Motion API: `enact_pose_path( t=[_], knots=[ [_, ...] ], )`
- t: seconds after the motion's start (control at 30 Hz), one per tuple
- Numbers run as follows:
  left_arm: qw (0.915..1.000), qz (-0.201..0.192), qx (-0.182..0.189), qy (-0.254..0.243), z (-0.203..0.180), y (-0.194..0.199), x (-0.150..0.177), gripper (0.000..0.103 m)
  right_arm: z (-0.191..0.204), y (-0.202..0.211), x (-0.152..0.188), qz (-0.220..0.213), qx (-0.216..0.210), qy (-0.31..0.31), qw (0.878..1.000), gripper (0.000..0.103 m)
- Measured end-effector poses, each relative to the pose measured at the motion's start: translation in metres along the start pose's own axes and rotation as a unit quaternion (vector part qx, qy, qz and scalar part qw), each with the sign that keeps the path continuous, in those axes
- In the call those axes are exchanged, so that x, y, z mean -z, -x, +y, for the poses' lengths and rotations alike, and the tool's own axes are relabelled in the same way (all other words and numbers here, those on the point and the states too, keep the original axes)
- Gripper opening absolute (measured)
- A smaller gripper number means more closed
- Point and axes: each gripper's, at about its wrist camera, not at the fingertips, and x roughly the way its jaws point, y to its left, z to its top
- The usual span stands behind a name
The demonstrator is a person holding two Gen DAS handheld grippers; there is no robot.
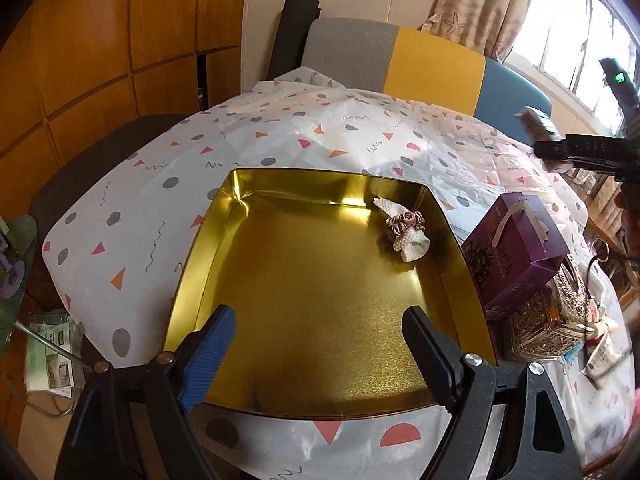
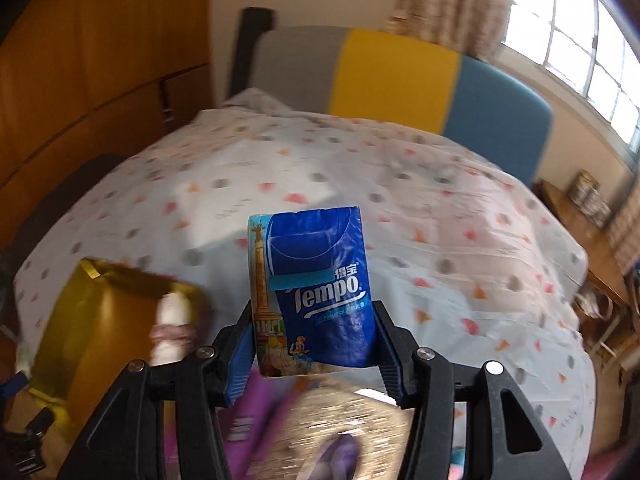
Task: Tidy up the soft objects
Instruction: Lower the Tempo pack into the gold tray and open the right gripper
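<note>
Currently right hand-held gripper (image 2: 314, 344) is clenched on a blue Tempo tissue pack (image 2: 316, 292), raised above the counter (image 2: 440, 216). Left hand-held gripper (image 1: 320, 332) is released, empty, over the gold tin (image 1: 320, 280); scrunchie-bound cloth roll (image 1: 404, 228) near its far right corner.

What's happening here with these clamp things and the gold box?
A person is sorting soft items into a gold tin on a covered table. The right gripper holds a blue tissue pack in the air. The left gripper hangs open over the tin, where a scrunchie bundle already lies.
</note>
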Motion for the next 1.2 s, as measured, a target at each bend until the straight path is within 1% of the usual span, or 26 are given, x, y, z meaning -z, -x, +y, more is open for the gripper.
enact_pose_path(
  t=[0.13, 0.23, 0.33, 0.43, 0.47, 0.57, 0.63, 0.7, 0.83, 0.9, 0.93, 1.0, 1.03, 1.07, 1.13, 1.2],
  knots=[
    [0.9999, -0.009, -0.006, 0.004, 0.005, 0.007, 0.003, 0.088, 0.062, 0.005, 0.017, 0.017, -0.068, 0.020, 0.997, 0.054],
    [0.9997, -0.018, -0.014, 0.006, 0.010, 0.011, 0.005, 0.088, 0.107, 0.005, 0.039, 0.033, -0.103, 0.034, 0.994, 0.054],
    [0.9995, -0.025, -0.017, 0.009, 0.016, 0.015, 0.008, 0.088, 0.135, -0.003, 0.065, 0.051, -0.126, 0.034, 0.990, 0.054],
    [0.9992, -0.033, -0.023, 0.008, 0.019, 0.019, 0.010, 0.088, 0.157, -0.010, 0.085, 0.069, -0.130, 0.035, 0.988, 0.054],
    [0.9991, -0.033, -0.024, 0.008, 0.020, 0.020, 0.011, 0.088, 0.159, -0.013, 0.090, 0.073, -0.129, 0.035, 0.988, 0.054],
    [0.9991, -0.035, -0.023, 0.009, 0.021, 0.021, 0.012, 0.088, 0.159, -0.029, 0.100, 0.080, -0.104, 0.041, 0.991, 0.054],
    [0.9991, -0.036, -0.023, 0.007, 0.021, 0.022, 0.013, 0.088, 0.160, -0.037, 0.106, 0.090, -0.095, 0.036, 0.991, 0.054],
    [0.9991, -0.035, -0.021, 0.007, 0.021, 0.021, 0.015, 0.088, 0.159, -0.044, 0.108, 0.093, -0.079, 0.033, 0.992, 0.054],
    [0.9992, -0.034, -0.021, 0.006, 0.021, 0.020, 0.016, 0.090, 0.158, -0.053, 0.110, 0.096, -0.059, 0.024, 0.993, 0.054],
    [0.9993, -0.032, -0.017, 0.010, 0.022, 0.019, 0.016, 0.090, 0.157, -0.056, 0.110, 0.092, -0.040, 0.025, 0.995, 0.055],
    [0.9993, -0.032, -0.017, 0.010, 0.022, 0.018, 0.017, 0.090, 0.156, -0.056, 0.109, 0.090, -0.037, 0.024, 0.995, 0.055],
    [0.9994, -0.028, -0.016, 0.011, 0.023, 0.016, 0.019, 0.091, 0.155, -0.060, 0.108, 0.089, -0.035, 0.019, 0.995, 0.060],
    [0.9994, -0.026, -0.016, 0.013, 0.023, 0.015, 0.020, 0.091, 0.154, -0.060, 0.107, 0.084, -0.034, 0.016, 0.996, 0.069],
    [0.9995, -0.025, -0.016, 0.013, 0.024, 0.014, 0.020, 0.091, 0.152, -0.057, 0.107, 0.077, -0.038, 0.015, 0.996, 0.074],
    [0.9995, -0.023, -0.019, 0.014, 0.024, 0.012, 0.021, 0.091, 0.150, -0.051, 0.107, 0.064, -0.043, 0.014, 0.997, 0.076],
    [0.9995, -0.023, -0.018, 0.014, 0.024, 0.012, 0.022, 0.091, 0.145, -0.041, 0.109, 0.049, -0.046, 0.006, 0.998, 0.076]
  ],
)
